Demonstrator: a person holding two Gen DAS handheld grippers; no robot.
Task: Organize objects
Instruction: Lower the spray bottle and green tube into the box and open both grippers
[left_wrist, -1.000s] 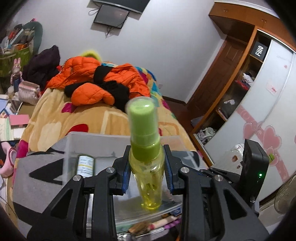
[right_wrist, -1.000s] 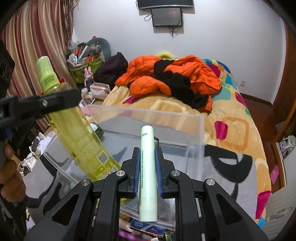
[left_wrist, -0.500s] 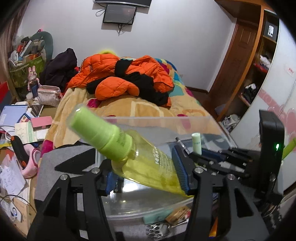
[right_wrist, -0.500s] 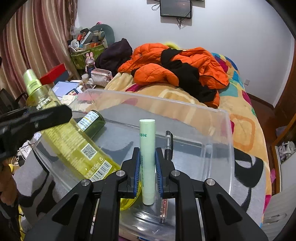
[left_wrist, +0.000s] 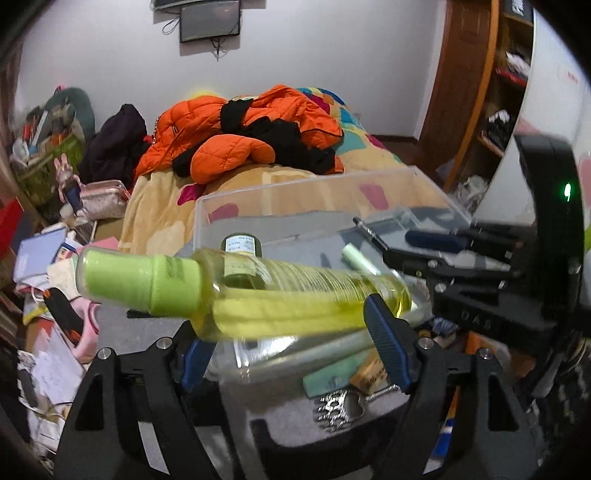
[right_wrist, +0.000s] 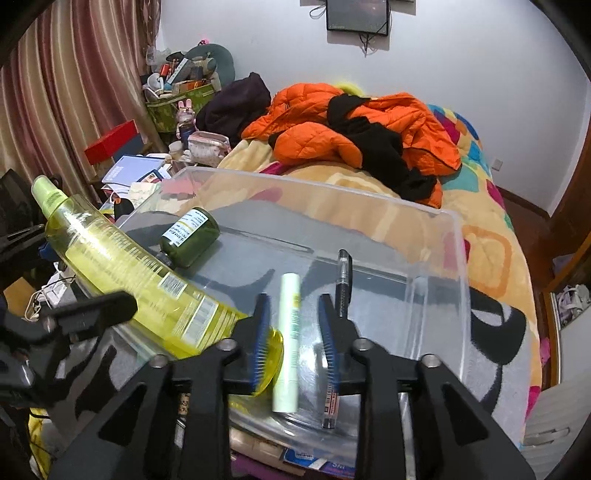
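Tipped yellow spray bottle (left_wrist: 280, 295) leans into clear bin (right_wrist: 458, 266).

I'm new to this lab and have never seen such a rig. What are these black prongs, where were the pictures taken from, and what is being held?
There is no robot. A person holds a pair of tongs in each hand, each with a wide-angle camera looking along its fingers. One picture is from the left tongs, the other from the right tongs. Both reach over a clear plastic bin. Both pairs have just been opening. The yellow spray bottle lies tilted between the left pair. The pale green tube lies loose between the right pair. A dark green bottle and a black pen also lie in the bin.
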